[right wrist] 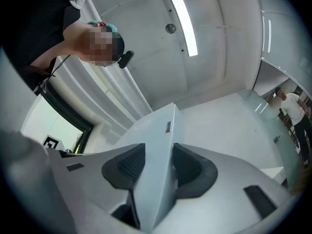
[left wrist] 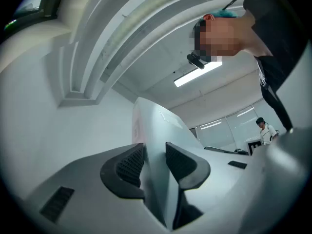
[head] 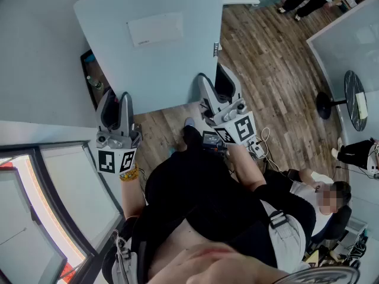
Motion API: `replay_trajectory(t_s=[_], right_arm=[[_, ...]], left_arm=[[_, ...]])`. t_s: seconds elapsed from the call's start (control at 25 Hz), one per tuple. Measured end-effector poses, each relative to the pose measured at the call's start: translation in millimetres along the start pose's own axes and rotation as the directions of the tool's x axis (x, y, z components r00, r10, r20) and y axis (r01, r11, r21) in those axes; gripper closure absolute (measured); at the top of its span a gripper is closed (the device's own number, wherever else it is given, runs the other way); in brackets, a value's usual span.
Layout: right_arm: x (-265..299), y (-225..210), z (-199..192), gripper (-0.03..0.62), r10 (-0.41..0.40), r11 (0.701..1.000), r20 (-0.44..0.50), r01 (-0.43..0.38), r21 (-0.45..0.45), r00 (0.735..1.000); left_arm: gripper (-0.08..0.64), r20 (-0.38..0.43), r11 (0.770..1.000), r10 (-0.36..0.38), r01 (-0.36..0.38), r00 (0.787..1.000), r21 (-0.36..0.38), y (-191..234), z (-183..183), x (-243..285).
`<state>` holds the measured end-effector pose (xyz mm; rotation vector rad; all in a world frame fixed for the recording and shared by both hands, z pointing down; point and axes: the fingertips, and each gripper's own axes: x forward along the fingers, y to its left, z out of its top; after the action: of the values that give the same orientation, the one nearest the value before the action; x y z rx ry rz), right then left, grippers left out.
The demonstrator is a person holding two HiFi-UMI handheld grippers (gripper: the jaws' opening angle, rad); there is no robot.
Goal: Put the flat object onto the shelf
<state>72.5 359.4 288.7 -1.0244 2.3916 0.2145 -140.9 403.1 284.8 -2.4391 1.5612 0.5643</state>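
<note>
wood floor (head: 266, 58) lay well below | flat panel (head: 154, 46) was held aloft between both grippers | left gripper (head: 116, 102) was clamped on its lower-left edge | right gripper (head: 216, 84) was clamped on its lower-right edge, pads on both faces

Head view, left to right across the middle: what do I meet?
Left tongs → right tongs → small round black pedestal table. The pale grey flat panel, gripped by both tongs, spans them, so it has no place in the order.
</note>
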Motion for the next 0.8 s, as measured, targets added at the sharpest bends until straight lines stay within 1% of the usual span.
replay_trajectory(t_s=[0.16,0.28,0.36,0.48,0.64,0.8], right_arm=[[-0.5,-1.2,-4.2,0.420,-0.002,1.000,-0.007,0.002,0.006,1.000],[-2.6,-4.7,-9.5,0.413,0.018,0.999,-0.010,-0.018,0.038,1.000],[-2.7,-14.5,-17.5,0.411,0.020,0.998,-0.014,-0.019,0.054,1.000],[5.6,-42.9,-33.2,0.411,0.014,0.997,-0.024,-0.013,0.074,1.000],[41.2,-91.4,-31.8,0.411,0.018,0.997,-0.029,-0.015,0.076,0.999],[68.6,-140.2,-48.0,0.411,0.015,0.996,-0.053,-0.011,0.085,0.998]], left_arm=[[0.425,0.000,1.000,0.001,-0.001,1.000,-0.004,1.2,-3.3,0.0],[0.425,-0.005,1.000,0.002,-0.002,1.000,-0.014,3.7,-11.4,1.6],[0.425,-0.008,1.000,-0.001,0.001,1.000,-0.019,4.8,-20.5,8.1],[0.425,-0.016,1.000,-0.003,0.002,1.000,-0.026,9.7,-40.3,32.2],[0.425,-0.029,0.999,0.000,-0.001,1.000,-0.036,19.6,-48.7,91.2],[0.425,-0.047,0.998,0.009,-0.012,0.999,-0.063,31.4,-73.2,139.6]])
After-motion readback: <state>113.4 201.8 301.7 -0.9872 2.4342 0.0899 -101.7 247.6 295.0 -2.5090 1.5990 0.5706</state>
